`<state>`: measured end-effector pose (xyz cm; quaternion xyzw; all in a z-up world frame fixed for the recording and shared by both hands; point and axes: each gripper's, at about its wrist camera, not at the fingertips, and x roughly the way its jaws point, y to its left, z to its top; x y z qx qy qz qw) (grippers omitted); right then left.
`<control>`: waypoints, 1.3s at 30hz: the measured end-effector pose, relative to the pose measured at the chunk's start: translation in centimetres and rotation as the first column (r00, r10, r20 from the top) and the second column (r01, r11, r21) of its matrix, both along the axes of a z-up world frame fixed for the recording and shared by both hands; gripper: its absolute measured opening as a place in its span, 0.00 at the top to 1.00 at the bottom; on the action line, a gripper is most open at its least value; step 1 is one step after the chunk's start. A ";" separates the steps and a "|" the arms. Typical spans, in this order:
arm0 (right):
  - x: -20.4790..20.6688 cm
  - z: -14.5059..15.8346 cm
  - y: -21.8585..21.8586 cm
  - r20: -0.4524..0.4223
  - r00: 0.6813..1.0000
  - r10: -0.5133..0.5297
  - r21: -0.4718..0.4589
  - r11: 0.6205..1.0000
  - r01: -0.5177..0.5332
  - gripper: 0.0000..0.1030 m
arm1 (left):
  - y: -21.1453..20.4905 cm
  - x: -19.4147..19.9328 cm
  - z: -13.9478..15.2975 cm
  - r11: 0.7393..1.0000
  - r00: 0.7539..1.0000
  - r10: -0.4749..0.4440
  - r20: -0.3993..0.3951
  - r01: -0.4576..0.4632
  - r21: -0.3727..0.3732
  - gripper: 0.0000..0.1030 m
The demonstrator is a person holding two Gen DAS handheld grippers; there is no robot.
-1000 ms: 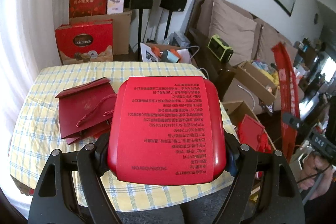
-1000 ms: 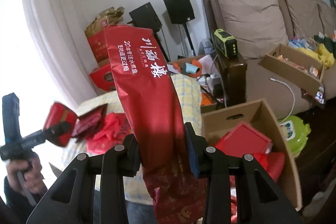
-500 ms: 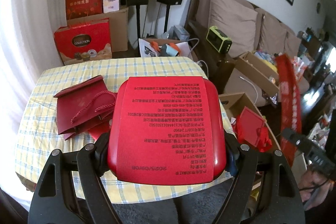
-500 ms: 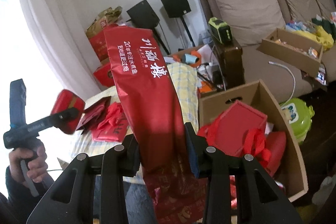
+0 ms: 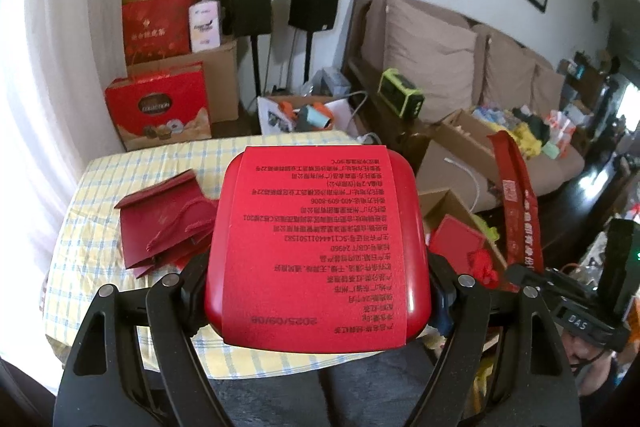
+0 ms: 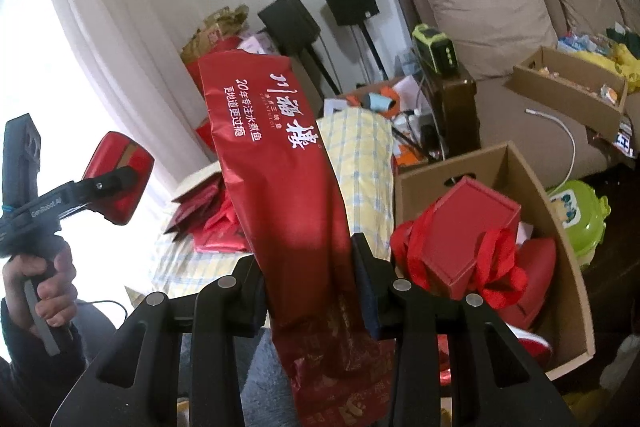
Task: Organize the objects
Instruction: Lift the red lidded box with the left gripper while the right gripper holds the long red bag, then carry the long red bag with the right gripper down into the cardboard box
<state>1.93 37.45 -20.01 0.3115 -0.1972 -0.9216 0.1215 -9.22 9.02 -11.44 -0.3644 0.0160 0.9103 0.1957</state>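
My left gripper point(image 5: 316, 287) is shut on a red square tin point(image 5: 316, 243) with a printed paper band, held in the air in front of the yellow checked table point(image 5: 92, 195). The tin also shows in the right wrist view point(image 6: 118, 183). My right gripper point(image 6: 310, 279) is shut on a long red foil bag point(image 6: 280, 171) with white characters, held upright beside an open cardboard box point(image 6: 560, 235). The foil bag shows in the left wrist view point(image 5: 516, 199) at the right.
Dark red paper bags point(image 5: 164, 223) lie on the table. The cardboard box holds a red gift box point(image 6: 472, 231) with ribbon and other red items. A sofa point(image 5: 432, 59), speakers point(image 5: 250, 5), red gift bags point(image 5: 158, 111) and a second box point(image 6: 568, 87) stand behind.
Both grippers have drawn back and lifted a little, still holding the tin and the foil bag. The right wrist view has come closer to the cardboard box.
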 end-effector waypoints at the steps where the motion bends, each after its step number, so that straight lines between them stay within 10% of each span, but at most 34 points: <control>1: 0.2 0.3 0.2 -0.008 1.000 -0.003 0.000 1.000 0.003 0.64 | 0.2 0.2 0.3 1.000 1.000 -0.005 -0.006 0.005 0.005 0.23; 39: 5.2 5.0 9.4 -0.093 0.976 -0.199 0.060 0.977 0.205 0.64 | 9.0 7.2 7.1 0.970 0.960 -0.220 -0.176 0.234 0.068 0.23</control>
